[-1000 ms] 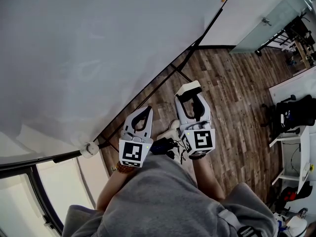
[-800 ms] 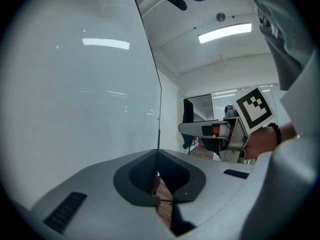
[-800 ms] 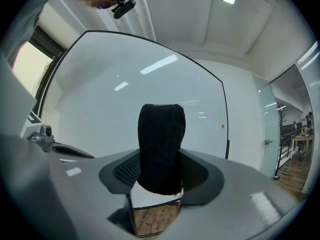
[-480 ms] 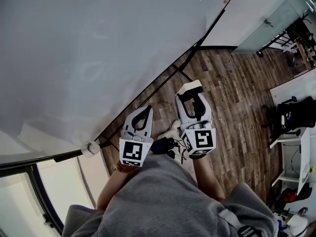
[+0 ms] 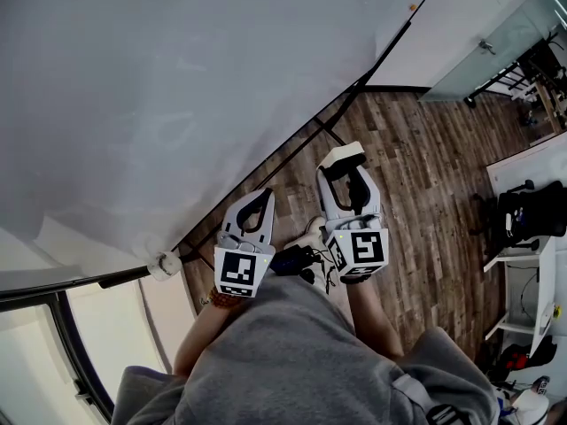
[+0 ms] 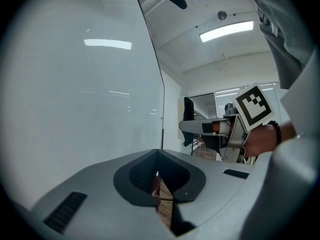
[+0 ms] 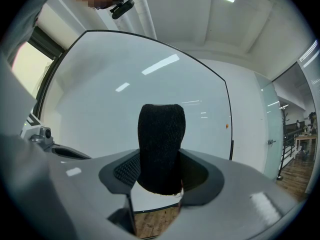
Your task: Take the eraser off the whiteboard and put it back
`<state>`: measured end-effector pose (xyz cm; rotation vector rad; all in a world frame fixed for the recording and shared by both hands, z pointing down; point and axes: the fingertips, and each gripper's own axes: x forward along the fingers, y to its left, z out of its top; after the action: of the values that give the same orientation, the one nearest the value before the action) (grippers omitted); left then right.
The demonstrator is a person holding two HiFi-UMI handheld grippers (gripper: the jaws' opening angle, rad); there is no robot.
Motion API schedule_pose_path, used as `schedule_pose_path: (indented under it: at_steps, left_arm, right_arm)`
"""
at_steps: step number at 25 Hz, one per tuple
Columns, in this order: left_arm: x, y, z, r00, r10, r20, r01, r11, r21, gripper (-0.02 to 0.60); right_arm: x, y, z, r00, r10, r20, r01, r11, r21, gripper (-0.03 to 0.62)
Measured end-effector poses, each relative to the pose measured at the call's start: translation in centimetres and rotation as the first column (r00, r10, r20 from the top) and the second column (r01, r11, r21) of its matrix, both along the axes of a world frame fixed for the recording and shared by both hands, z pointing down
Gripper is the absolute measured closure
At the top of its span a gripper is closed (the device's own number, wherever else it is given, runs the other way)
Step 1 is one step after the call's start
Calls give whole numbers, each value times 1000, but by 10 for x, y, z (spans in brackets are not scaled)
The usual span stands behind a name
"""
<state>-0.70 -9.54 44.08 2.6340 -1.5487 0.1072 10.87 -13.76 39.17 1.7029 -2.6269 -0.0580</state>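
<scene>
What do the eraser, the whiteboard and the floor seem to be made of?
Eraser: black felt or similar fabric, matte; its face looks fuzzy and woven. Whiteboard: smooth glossy white surface, glass or coated panel; it carries sharp mirror-like reflections. Floor: wood or wood-look planks, with visible grain.

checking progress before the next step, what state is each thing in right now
right hand-held gripper: shut on the eraser
left hand-held gripper: shut, empty
eraser: off the whiteboard, held between the right jaws
whiteboard: blank, no writing visible
</scene>
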Motion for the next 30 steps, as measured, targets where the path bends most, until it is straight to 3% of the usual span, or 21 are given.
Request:
schedule_pose_path:
  at_steps: [30]
  left_arm:
    - [-14, -22, -10, 997, -72, -18, 72, 997, 29, 575]
  right_arm:
    - [-18, -30, -12, 999, -49, -15, 50, 998, 39, 358]
